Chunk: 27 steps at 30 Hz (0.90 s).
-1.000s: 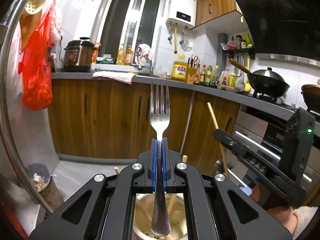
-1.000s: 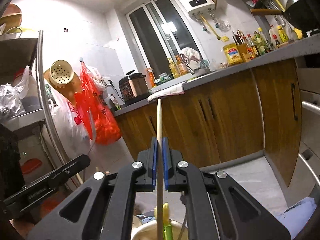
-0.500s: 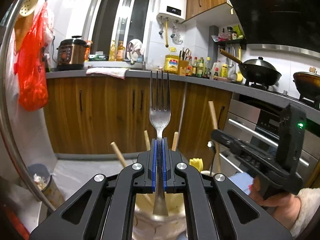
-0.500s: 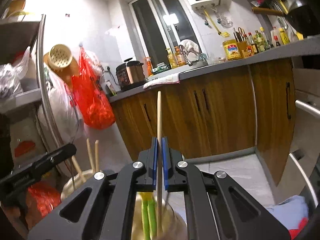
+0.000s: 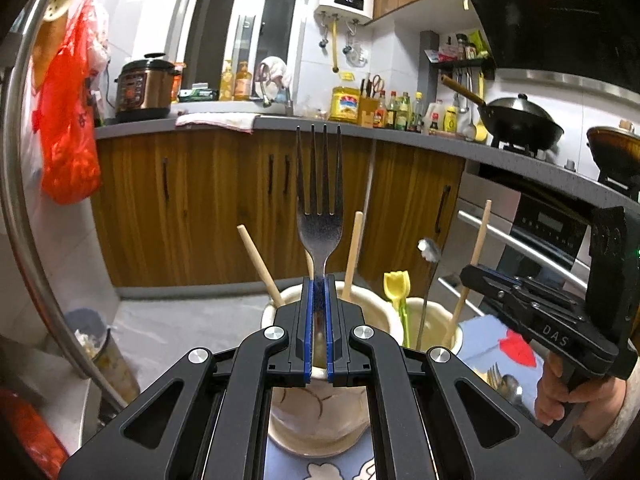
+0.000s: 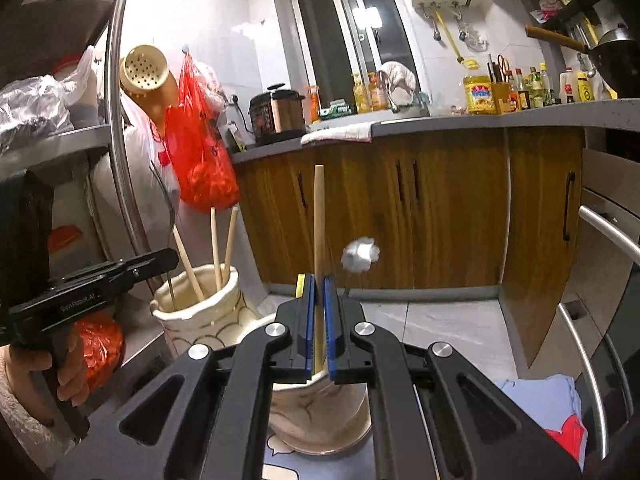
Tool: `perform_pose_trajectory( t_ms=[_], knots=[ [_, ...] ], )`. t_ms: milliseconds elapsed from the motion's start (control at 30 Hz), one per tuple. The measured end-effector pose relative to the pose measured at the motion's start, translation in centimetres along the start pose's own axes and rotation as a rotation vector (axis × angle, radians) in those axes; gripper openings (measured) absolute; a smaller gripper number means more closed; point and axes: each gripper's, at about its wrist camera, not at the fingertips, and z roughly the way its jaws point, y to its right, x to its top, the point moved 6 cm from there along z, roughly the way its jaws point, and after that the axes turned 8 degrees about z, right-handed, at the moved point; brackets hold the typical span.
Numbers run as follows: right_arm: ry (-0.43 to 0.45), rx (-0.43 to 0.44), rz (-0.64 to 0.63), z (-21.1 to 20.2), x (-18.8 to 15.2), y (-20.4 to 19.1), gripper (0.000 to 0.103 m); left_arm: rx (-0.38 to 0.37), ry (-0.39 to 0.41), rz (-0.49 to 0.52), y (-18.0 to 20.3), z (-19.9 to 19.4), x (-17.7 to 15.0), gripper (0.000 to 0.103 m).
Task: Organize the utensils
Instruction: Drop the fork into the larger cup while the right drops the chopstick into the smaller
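My left gripper (image 5: 319, 280) is shut on a metal fork (image 5: 320, 228), tines up. The fork's handle reaches down into a cream ceramic cup (image 5: 316, 424) that holds three wooden chopsticks (image 5: 260, 264). My right gripper (image 6: 316, 284) is shut on one wooden chopstick (image 6: 319, 220), held upright. Its lower end sits inside a second cream cup (image 6: 320, 420). That second cup (image 5: 434, 326) stands right of the first and also holds a yellow-green utensil (image 5: 396, 284) and a shiny metal handle (image 5: 428, 250). In the right wrist view the fork cup (image 6: 200, 304) and the left gripper (image 6: 168, 258) are at the left.
Both cups stand on a light blue printed cloth (image 5: 484, 332). Loose metal cutlery (image 5: 506, 380) lies on it to the right. A steel rack post (image 6: 120, 140) and a red bag (image 6: 200, 152) are at the left. Wooden cabinets (image 6: 440, 208) and an oven (image 5: 540, 232) lie ahead.
Both grippers have sunk and tipped downward. The two cups have come into view below them, and the fork handle and the chopstick now reach into the cups.
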Motion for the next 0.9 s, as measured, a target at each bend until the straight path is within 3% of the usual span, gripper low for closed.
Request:
perform_pose_trajectory(
  t_ms=[400, 900],
  knots=[
    [-0.031, -0.011, 0.008, 1.6, -0.2, 0.3, 0.005, -0.019, -0.061, 0.009, 0.6, 1.9, -1.4, 0.006],
    [-0.051, -0.008, 0.111, 2.2, -0.1, 2.3, 0.005, -0.002, -0.065, 0.011, 0.5, 2.0, -1.4, 0.006]
  ],
)
